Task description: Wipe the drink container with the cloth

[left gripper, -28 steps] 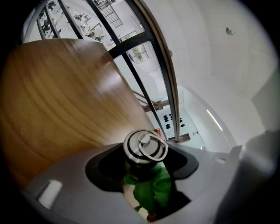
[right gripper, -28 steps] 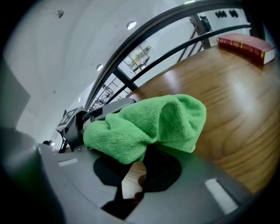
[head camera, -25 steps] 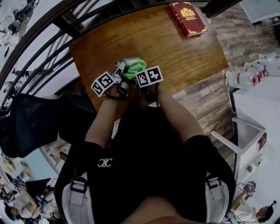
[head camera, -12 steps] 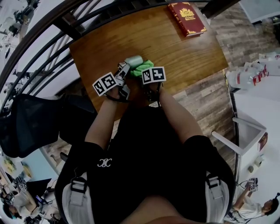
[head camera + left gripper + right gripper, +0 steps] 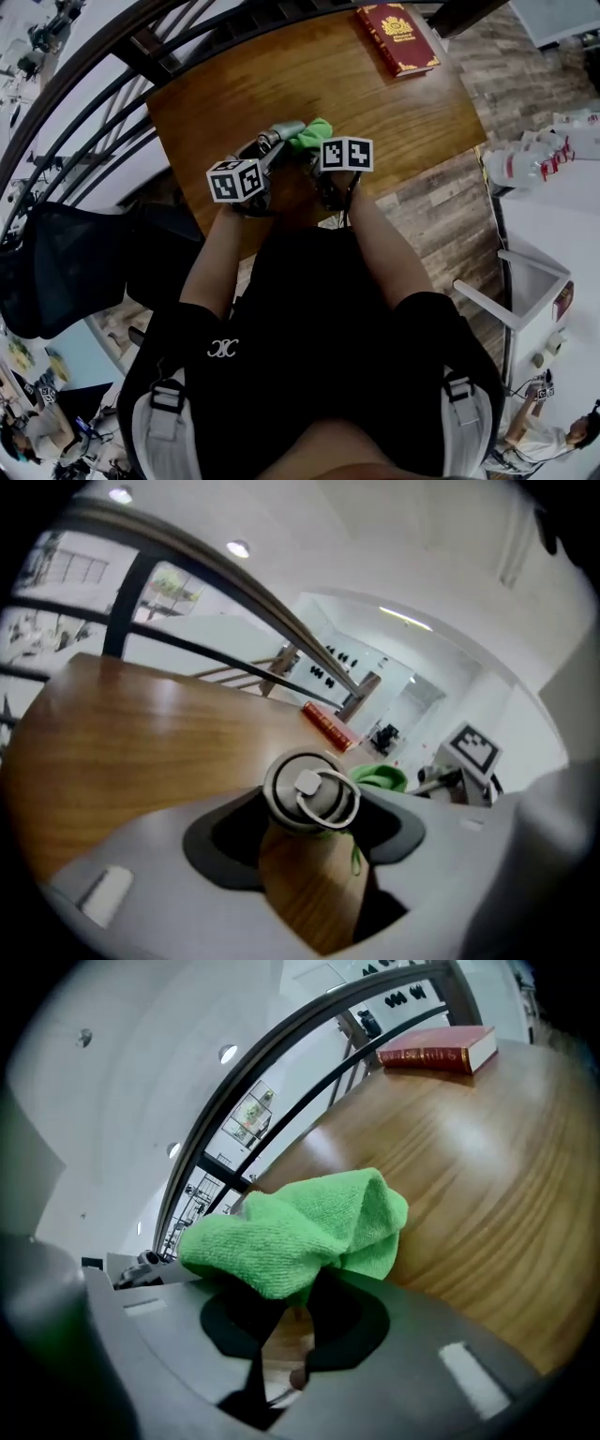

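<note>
A grey metal drink container point(image 5: 284, 132) with a ring lid point(image 5: 312, 792) is held over the wooden table point(image 5: 375, 94). My left gripper point(image 5: 314, 832) is shut on it, jaws pressing its sides just below the lid. The green cloth point(image 5: 300, 1227) is bunched up, and my right gripper point(image 5: 291, 1321) is shut on it. In the head view the cloth point(image 5: 312, 135) sits just right of the container, touching or nearly touching it. My left gripper point(image 5: 265, 159) and right gripper point(image 5: 323, 164) are close together near the table's front edge.
A red book point(image 5: 396, 36) lies at the table's far right corner, also seen as a red book point(image 5: 439, 1049) in the right gripper view. A dark railing point(image 5: 84, 103) curves along the table's left. A black chair point(image 5: 56, 262) stands at lower left.
Both grippers shifted slightly right. The container tilted so its lid points more toward the left gripper's camera, and the cloth slid from over the container toward its right end.
</note>
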`<state>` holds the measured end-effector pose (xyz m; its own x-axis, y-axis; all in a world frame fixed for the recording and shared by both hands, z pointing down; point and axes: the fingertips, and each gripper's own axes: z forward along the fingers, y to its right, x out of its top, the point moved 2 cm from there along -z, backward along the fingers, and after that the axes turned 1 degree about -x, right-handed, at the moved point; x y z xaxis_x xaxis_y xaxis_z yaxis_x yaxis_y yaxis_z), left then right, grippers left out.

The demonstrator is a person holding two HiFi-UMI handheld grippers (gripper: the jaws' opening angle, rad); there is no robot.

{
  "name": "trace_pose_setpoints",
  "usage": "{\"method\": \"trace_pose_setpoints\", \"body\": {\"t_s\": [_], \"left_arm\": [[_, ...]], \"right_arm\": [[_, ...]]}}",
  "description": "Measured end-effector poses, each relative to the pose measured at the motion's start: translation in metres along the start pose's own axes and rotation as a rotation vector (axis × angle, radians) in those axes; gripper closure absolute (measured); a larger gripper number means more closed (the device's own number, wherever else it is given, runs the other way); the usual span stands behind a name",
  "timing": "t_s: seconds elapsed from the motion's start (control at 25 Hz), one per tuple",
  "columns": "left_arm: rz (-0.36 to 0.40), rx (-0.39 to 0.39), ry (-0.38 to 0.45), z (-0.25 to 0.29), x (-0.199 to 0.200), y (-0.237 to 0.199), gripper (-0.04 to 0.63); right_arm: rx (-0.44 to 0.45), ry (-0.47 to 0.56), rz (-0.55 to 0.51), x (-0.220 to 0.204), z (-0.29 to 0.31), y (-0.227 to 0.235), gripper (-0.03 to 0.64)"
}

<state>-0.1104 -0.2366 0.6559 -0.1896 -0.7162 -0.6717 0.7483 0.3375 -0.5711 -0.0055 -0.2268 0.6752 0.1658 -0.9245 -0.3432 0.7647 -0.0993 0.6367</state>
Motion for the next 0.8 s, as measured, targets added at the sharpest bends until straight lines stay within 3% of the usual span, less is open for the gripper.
{"method": "trace_pose_setpoints", "body": {"t_s": [0.24, 0.56, 0.8], "left_arm": [[0.388, 0.01, -0.093, 0.006, -0.002, 0.019, 0.285], [0.723, -0.025, -0.175, 0.01, -0.01, 0.043, 0.285], [1.047, -0.045, -0.234, 0.008, -0.021, 0.056, 0.285]], "right_arm": [[0.027, 0.028, -0.014, 0.009, -0.013, -0.004, 0.563], [0.051, 0.082, -0.02, 0.024, -0.027, -0.008, 0.563], [0.113, 0.017, -0.114, 0.034, -0.032, -0.023, 0.563]]}}
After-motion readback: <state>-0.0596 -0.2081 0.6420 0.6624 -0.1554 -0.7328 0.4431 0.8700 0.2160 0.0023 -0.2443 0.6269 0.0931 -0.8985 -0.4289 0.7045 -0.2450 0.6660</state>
